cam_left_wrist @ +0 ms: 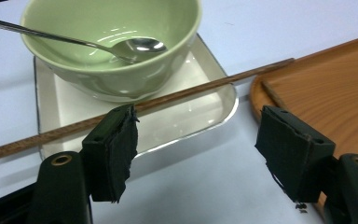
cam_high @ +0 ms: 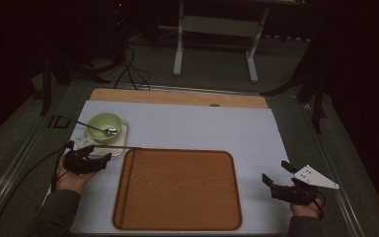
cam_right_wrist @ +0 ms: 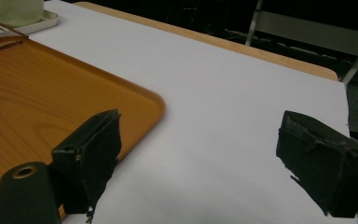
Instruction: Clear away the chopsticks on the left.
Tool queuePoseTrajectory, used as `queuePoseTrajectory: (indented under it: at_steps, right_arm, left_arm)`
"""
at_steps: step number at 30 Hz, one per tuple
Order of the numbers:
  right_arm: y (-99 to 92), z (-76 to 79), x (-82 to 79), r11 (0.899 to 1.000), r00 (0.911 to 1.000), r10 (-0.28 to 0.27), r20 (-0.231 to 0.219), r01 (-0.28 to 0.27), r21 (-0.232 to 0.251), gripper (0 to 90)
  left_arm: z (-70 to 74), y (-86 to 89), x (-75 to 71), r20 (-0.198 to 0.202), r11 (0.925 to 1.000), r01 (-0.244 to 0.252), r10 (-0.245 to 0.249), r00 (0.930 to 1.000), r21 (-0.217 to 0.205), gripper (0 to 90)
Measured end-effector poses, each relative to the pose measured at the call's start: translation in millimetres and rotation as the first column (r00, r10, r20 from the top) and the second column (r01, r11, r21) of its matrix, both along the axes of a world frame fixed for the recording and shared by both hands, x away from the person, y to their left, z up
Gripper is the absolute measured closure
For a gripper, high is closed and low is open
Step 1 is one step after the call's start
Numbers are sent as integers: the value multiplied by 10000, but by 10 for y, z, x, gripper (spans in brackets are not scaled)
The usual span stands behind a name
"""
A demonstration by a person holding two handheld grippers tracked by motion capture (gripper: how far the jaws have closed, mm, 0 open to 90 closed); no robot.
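While the high view looks down on the table (cam_high: 177, 126), the left gripper (cam_high: 102, 154) sits at the near left with its jaws spread and nothing between them, just near of a white square dish (cam_high: 121, 143). A green bowl (cam_high: 103, 124) stands on that dish with a metal spoon (cam_high: 98, 129) resting in it, handle out to the left. A wooden tray (cam_high: 177, 190) lies in the near middle, and the right gripper (cam_high: 276, 178) hovers at its right, jaws apart and empty.

From the left gripper view, the green bowl (cam_left_wrist: 112, 46) sits at the far left on the white dish (cam_left_wrist: 200, 116). A wooden chopstick (cam_left_wrist: 191, 88) lies across the dish's near rim, its right tip close to the tray (cam_left_wrist: 326, 102). Both pads stand wide on either side, clear of the chopstick.

From the right gripper view, the jaws are spread over the white table cover (cam_right_wrist: 214, 102), with the tray (cam_right_wrist: 51, 93) at the left and the bowl (cam_right_wrist: 14, 10) at the far left corner.
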State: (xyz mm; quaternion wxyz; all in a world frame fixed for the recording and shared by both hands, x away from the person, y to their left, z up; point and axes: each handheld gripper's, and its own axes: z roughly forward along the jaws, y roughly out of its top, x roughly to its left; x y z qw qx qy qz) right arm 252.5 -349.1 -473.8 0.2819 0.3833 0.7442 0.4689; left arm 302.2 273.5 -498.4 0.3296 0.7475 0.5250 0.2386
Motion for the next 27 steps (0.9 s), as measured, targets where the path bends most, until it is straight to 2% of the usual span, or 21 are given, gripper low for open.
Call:
queuePoseTrajectory:
  at_steps: [8, 15, 20, 27]
  right_arm:
    - [-2, 1, -2, 10000, 10000, 0, -8, 0, 3, 136]
    - [2, 1, -3, 10000, 10000, 42, -19, -42, -24, 136]
    - [-4, 3, -7, 10000, 10000, 16, -21, -16, -5, 136]
    - [-6, 5, -12, 10000, 10000, 4, 20, -4, -24, 136]
  left_arm:
    - [-20, 108, 139, -201, 9993, -310, 314, 9993, 217, 304]
    - [-119, 176, 263, -271, 9987, -190, 203, 9994, 465, 285]
    - [-136, 187, 322, -177, 9989, -90, 98, 9998, 458, 305]
    - [-197, 214, 371, -269, 9993, -180, 189, 9995, 329, 329]
